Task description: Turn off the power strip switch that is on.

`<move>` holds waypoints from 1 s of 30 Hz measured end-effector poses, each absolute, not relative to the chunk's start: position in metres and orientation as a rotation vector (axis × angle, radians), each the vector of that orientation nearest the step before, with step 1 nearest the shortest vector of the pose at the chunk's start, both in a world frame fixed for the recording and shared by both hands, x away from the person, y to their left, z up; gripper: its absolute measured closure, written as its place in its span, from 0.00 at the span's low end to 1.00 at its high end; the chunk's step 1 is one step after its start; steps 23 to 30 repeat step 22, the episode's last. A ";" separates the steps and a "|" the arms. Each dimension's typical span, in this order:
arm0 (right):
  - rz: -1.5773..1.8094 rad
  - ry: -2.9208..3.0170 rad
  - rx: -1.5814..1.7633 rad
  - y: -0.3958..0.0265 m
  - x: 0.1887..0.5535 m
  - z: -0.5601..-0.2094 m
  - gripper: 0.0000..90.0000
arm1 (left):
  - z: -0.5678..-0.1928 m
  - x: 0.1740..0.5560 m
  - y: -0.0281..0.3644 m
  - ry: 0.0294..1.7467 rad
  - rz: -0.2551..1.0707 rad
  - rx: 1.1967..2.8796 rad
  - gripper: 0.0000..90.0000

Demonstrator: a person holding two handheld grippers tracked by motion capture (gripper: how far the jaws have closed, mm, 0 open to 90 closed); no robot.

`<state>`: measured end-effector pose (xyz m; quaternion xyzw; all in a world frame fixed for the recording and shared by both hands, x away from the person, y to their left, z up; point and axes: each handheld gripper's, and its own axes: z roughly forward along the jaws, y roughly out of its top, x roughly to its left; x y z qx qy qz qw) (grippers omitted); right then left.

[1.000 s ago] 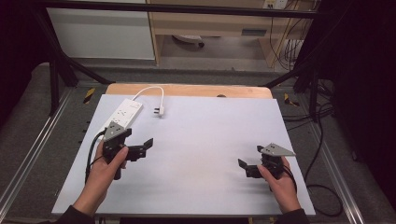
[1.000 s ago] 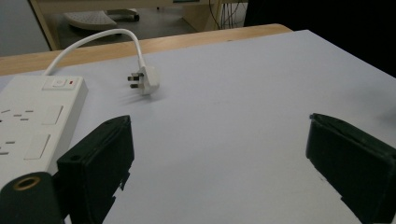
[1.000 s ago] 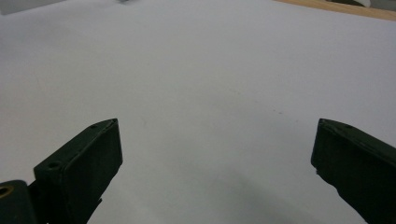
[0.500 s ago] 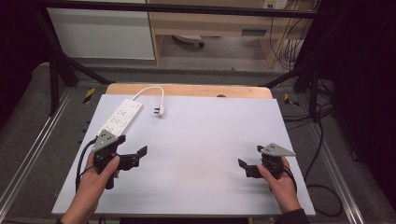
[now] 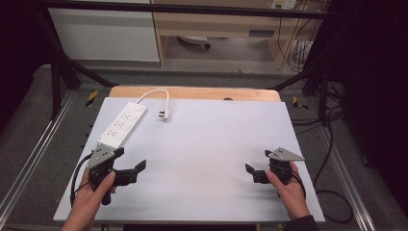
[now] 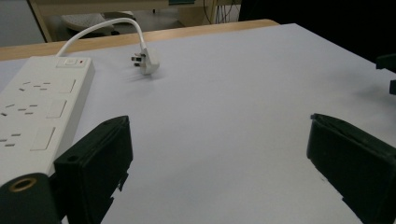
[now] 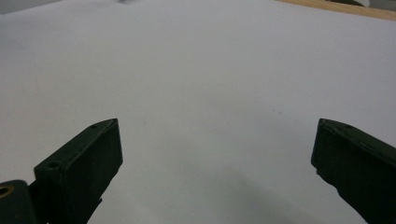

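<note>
A white power strip lies along the far left of the white table top. Its short cable curls to a white plug resting on the sheet. My left gripper is held just below the strip's near end, open and holding nothing. In the left gripper view the strip sits at the left beyond my left gripper, with the plug farther off. My right gripper rests near the front right, also open and empty. The right gripper view has my right gripper over bare white sheet.
A wooden board edge runs along the far side of the sheet. Metal rails flank the table on both sides, and cables trail on the floor at the right. A cabinet and shelf stand behind the table.
My left gripper has drawn back toward the near left edge, away from the power strip's side. The right gripper has stayed where it was.
</note>
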<state>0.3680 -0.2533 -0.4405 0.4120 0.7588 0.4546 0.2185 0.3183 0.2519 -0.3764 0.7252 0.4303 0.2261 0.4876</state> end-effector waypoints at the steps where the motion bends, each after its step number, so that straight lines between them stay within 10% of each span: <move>1: 1.258 2.102 1.141 -0.253 0.368 -0.441 0.03 | -0.379 0.316 0.252 1.046 0.548 1.768 0.08; 30: 1.050 2.162 1.218 -0.251 0.376 -0.456 0.03 | -0.427 0.292 0.257 1.087 0.474 1.886 0.08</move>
